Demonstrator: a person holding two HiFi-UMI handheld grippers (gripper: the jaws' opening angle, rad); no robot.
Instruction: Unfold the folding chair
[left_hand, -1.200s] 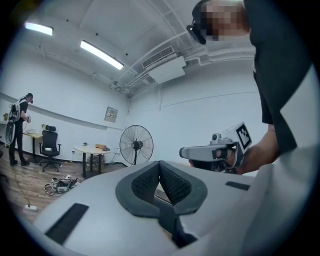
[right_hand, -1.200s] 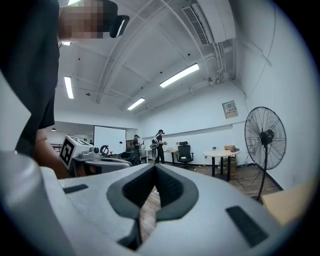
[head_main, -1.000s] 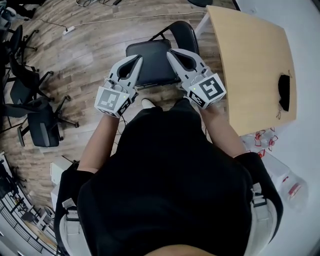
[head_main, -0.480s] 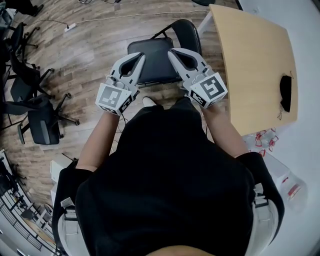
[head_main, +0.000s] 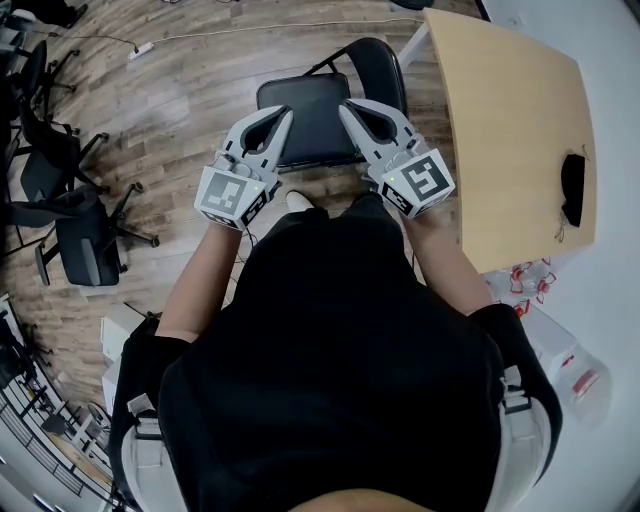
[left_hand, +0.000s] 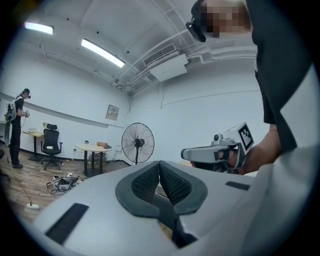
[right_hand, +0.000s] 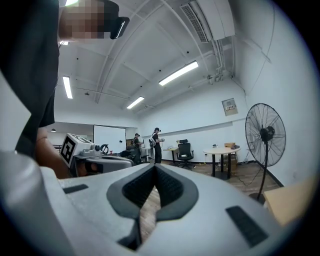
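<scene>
Head view shows the black folding chair (head_main: 313, 125) standing opened on the wood floor (head_main: 170, 110), its seat just ahead of and below the 2 grippers. The left gripper (head_main: 284, 113) and right gripper (head_main: 347, 106) hover level over the seat's near edge, each with its jaws pressed together on nothing. A wooden table (head_main: 510, 130) sits right of the right gripper.

It looked like an open-plan office doubling as a test lab. There was a wood-plank floor (head_main: 170, 110), rolling office chairs (head_main: 85, 250) off to the side, a light wooden bench (head_main: 510, 130) and a power strip (head_main: 140, 57) trailing cable. White walls, strip lights (left_hand: 102, 53), a ceiling air-con unit (left_hand: 167, 66), a big pedestal fan (left_hand: 137, 143), plus other people (right_hand: 156, 145) standing further back.
</scene>
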